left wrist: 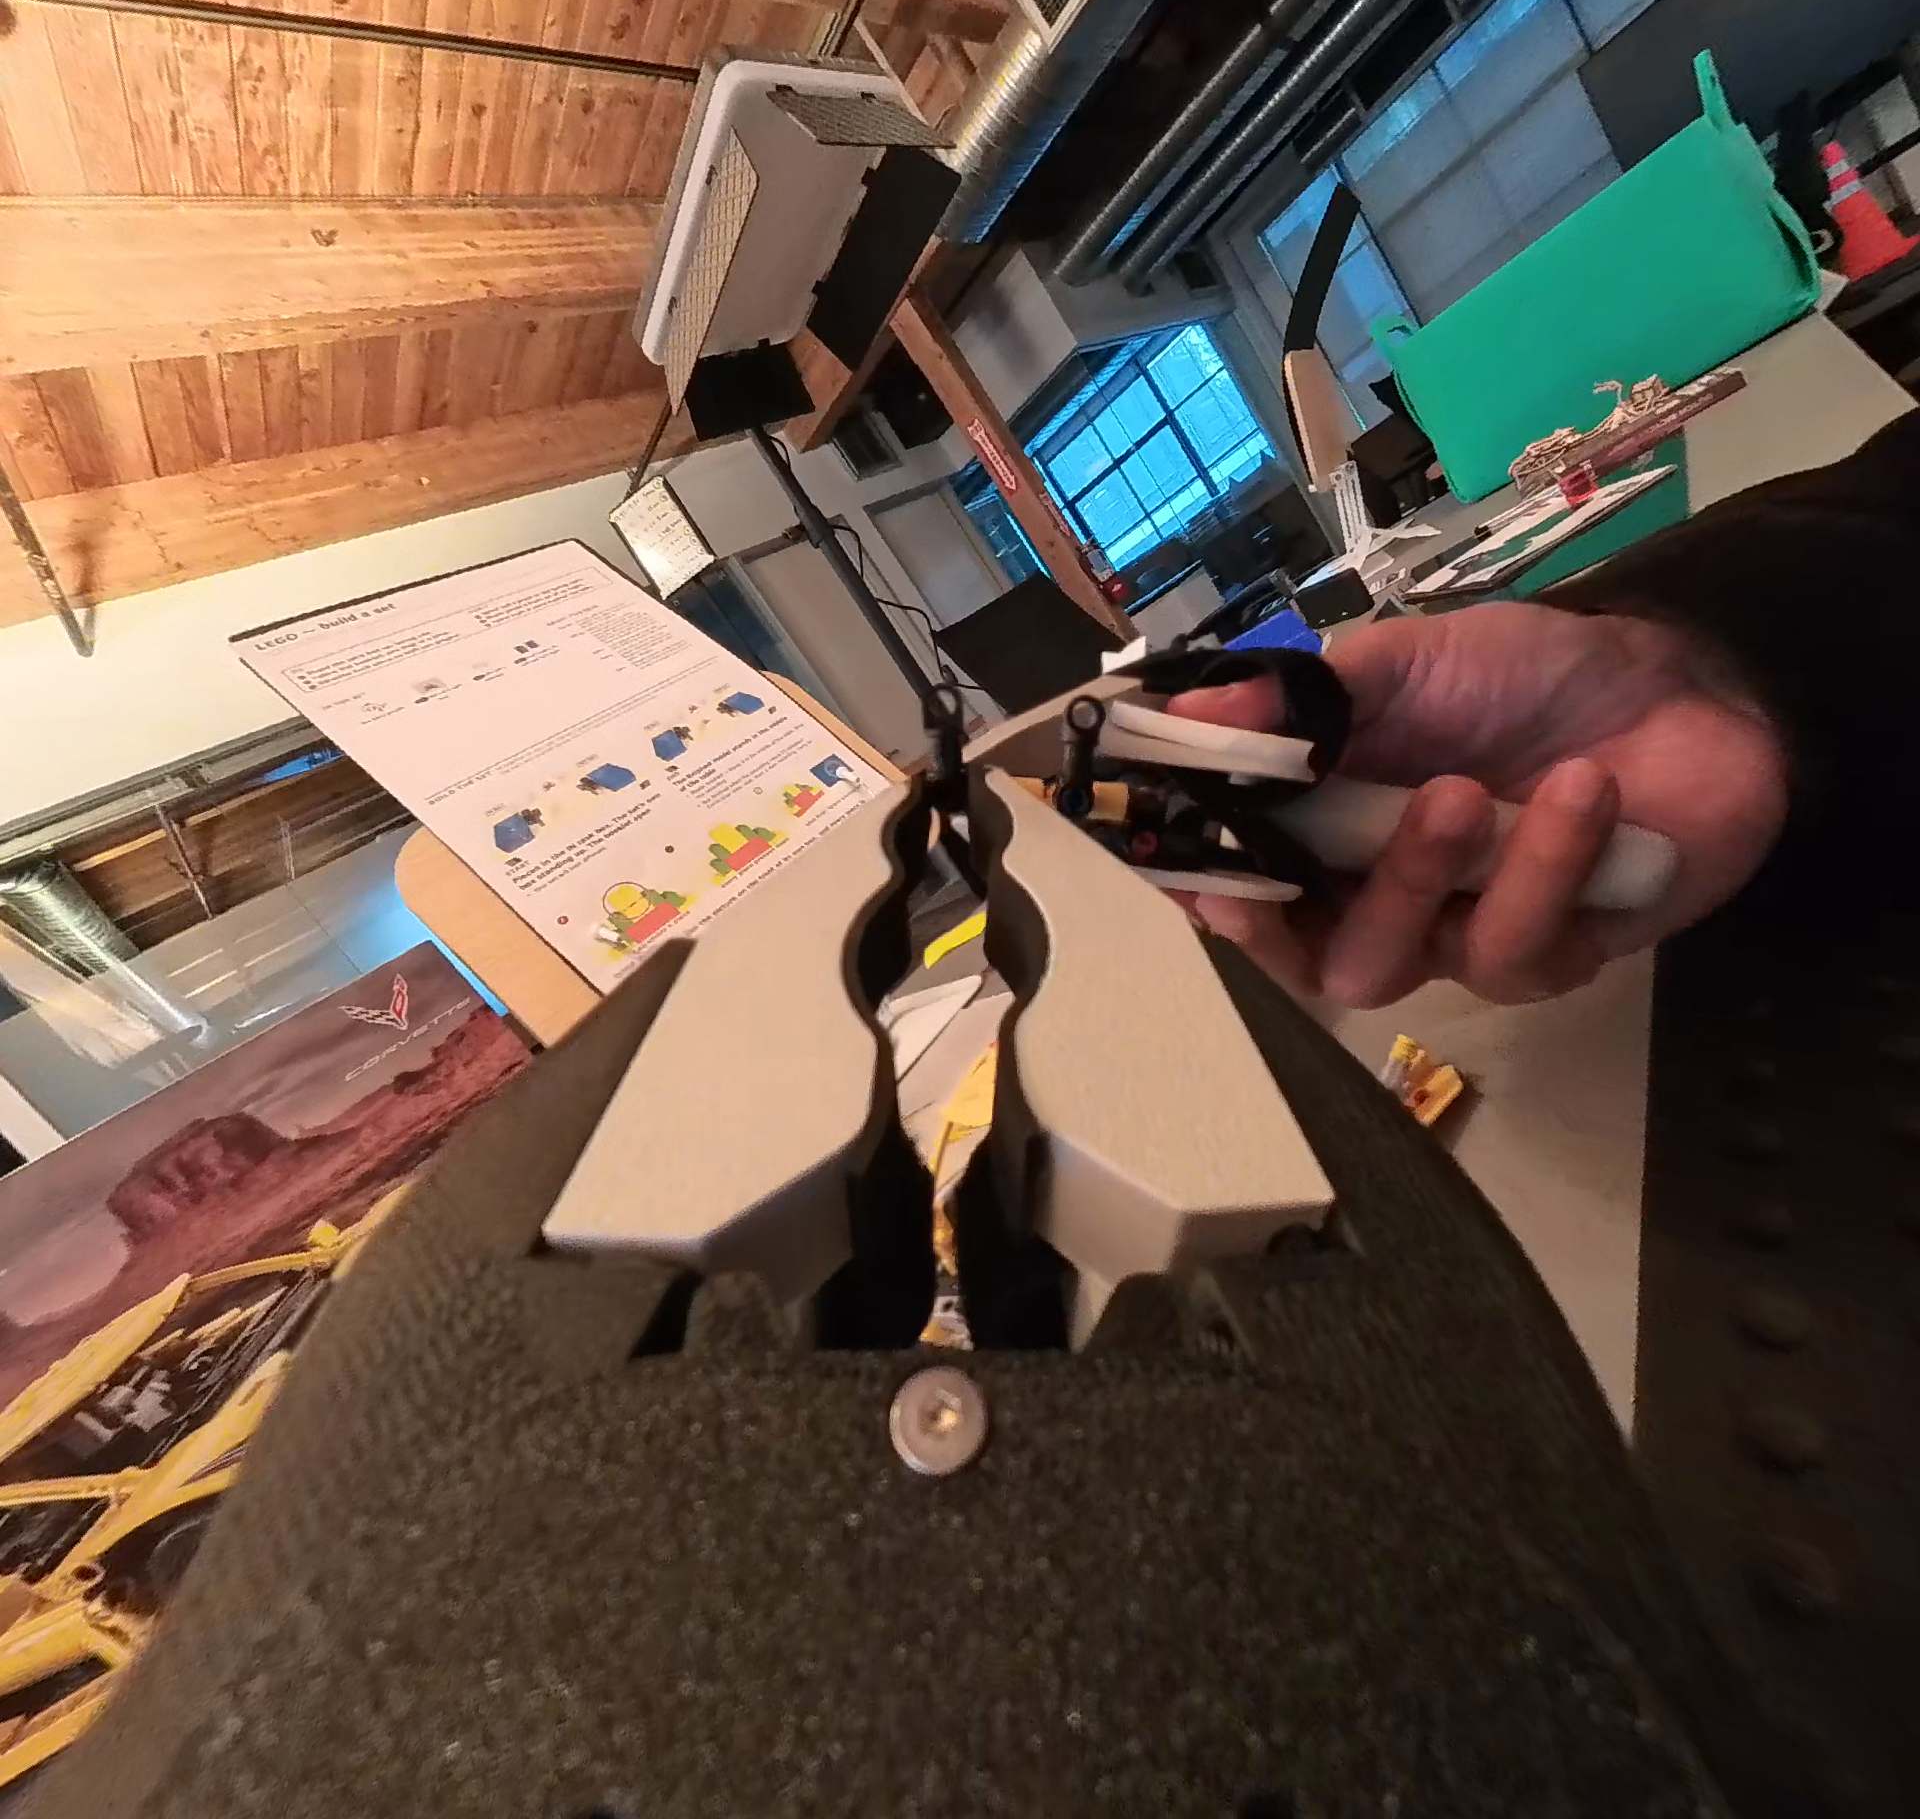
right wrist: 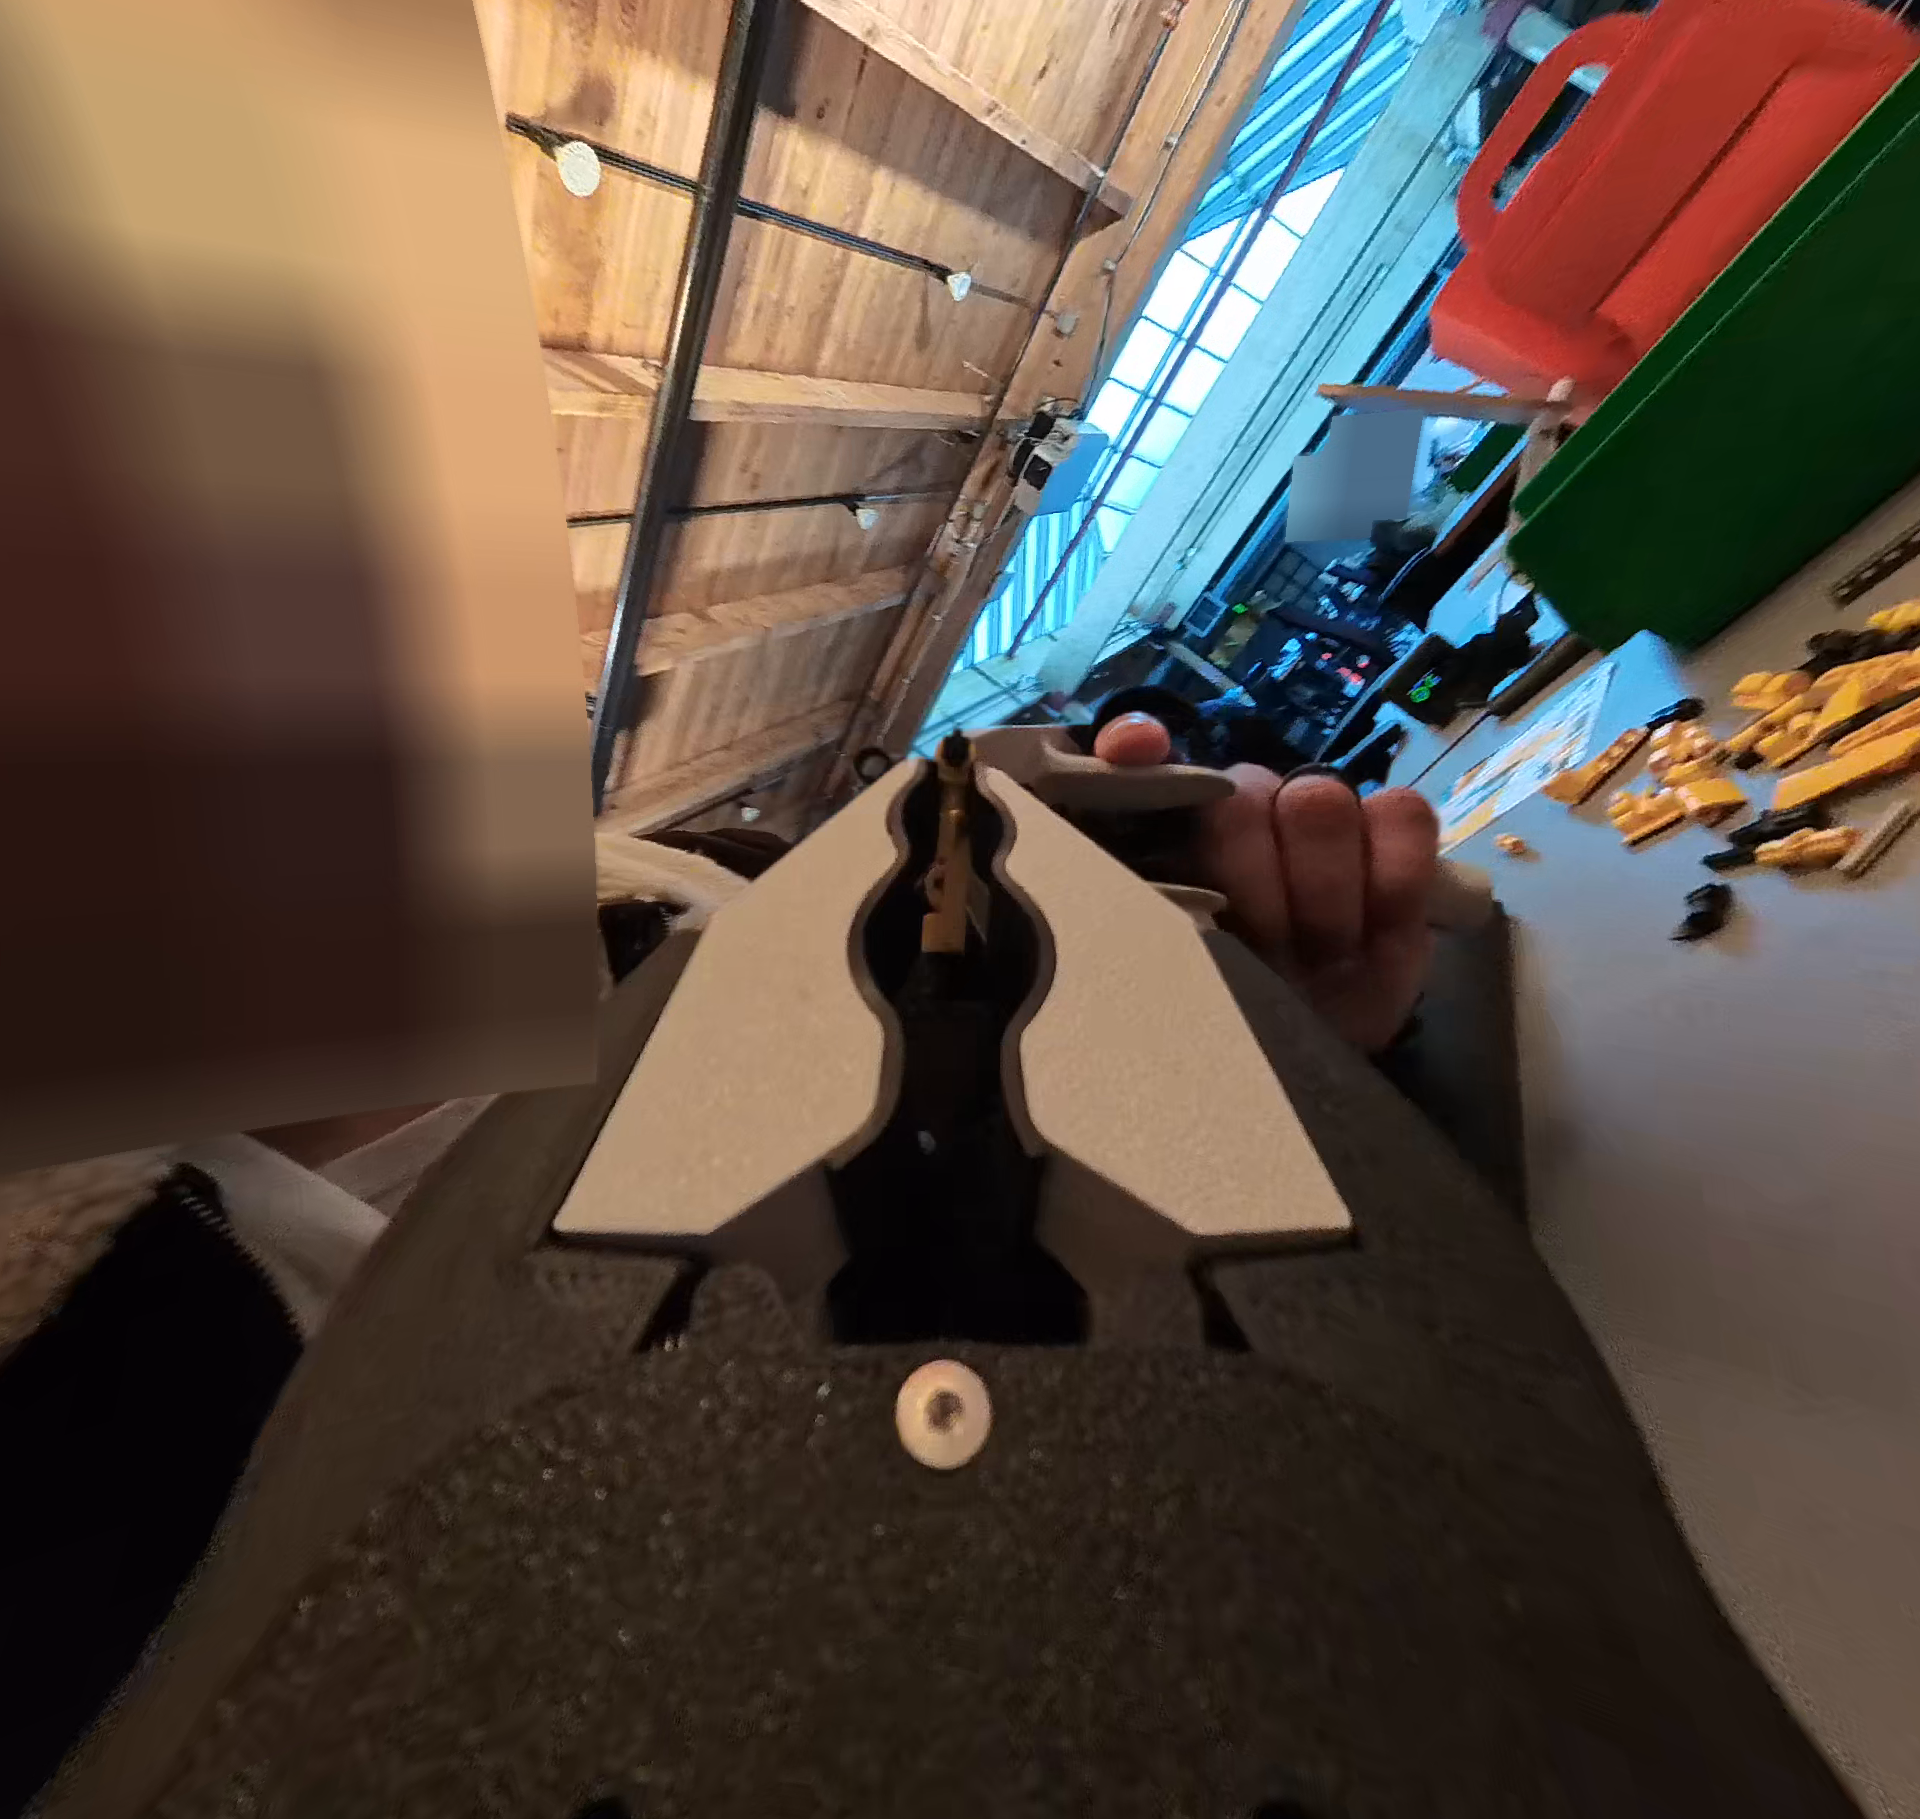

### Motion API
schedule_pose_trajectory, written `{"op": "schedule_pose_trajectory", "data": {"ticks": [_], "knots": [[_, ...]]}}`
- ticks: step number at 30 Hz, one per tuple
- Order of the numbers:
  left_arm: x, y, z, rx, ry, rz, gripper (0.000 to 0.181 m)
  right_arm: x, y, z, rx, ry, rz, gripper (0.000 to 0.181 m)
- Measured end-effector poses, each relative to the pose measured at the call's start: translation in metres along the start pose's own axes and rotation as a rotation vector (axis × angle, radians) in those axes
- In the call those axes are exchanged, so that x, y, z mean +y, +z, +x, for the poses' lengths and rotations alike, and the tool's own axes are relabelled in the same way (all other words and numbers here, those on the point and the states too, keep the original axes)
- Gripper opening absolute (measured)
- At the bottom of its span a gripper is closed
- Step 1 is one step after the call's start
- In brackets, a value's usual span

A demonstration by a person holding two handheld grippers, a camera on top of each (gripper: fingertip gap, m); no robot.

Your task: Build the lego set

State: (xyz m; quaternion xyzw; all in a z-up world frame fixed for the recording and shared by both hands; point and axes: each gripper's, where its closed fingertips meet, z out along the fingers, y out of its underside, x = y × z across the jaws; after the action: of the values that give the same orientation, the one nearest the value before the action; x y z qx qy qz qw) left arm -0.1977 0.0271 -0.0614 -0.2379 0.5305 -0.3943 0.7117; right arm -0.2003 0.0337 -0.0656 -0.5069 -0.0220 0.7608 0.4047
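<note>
My left gripper [left wrist: 951, 782] is shut on a thin black Lego rod [left wrist: 943, 730] with a ring end that sticks out past the fingertips. Just to its right a hand [left wrist: 1507, 793] holds the other gripper, whose pale fingers [left wrist: 1195, 746] clamp a small black and yellow Lego assembly [left wrist: 1132, 813] with a second black rod [left wrist: 1081, 730]. In the right wrist view my right gripper [right wrist: 951, 770] is shut on that assembly, seen as a thin yellow piece [right wrist: 948, 865] with a black tip. The left gripper's grey finger [right wrist: 1132, 782] and a hand [right wrist: 1320, 876] sit close behind it.
An instruction sheet [left wrist: 561, 730] leans on a wooden stand behind the grippers. The Lego box [left wrist: 239, 1198] lies at lower left. A small yellow piece [left wrist: 1425, 1089] lies on the grey table. Several loose yellow and black pieces [right wrist: 1766, 761] lie at right, beside a green box [right wrist: 1745, 439]. My two grippers' fingertips are within a few centimetres of each other.
</note>
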Motion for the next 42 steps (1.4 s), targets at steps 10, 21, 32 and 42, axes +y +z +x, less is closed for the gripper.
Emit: {"op": "schedule_pose_trajectory", "data": {"ticks": [10, 21, 32, 42], "knots": [[-0.001, -0.002, 0.006, 0.044, -0.019, 0.008, 0.007, 0.007, -0.001, 0.0, 0.013, 0.01, -0.057, 0.004], [-0.001, 0.0, -0.001, -0.012, -0.018, -0.007, 0.007, 0.006, 0.002, 0.0, 0.03, -0.036, -0.057, 0.004], [-0.004, -0.008, 0.015, 0.188, -0.233, 0.051, 0.007, 0.023, -0.005, 0.0, 0.008, 0.066, -0.199, 0.004], [-0.005, -0.011, 0.029, 0.253, -0.195, 0.049, 0.007, 0.034, -0.01, 0.0, -0.003, 0.159, -0.271, 0.004]]}}
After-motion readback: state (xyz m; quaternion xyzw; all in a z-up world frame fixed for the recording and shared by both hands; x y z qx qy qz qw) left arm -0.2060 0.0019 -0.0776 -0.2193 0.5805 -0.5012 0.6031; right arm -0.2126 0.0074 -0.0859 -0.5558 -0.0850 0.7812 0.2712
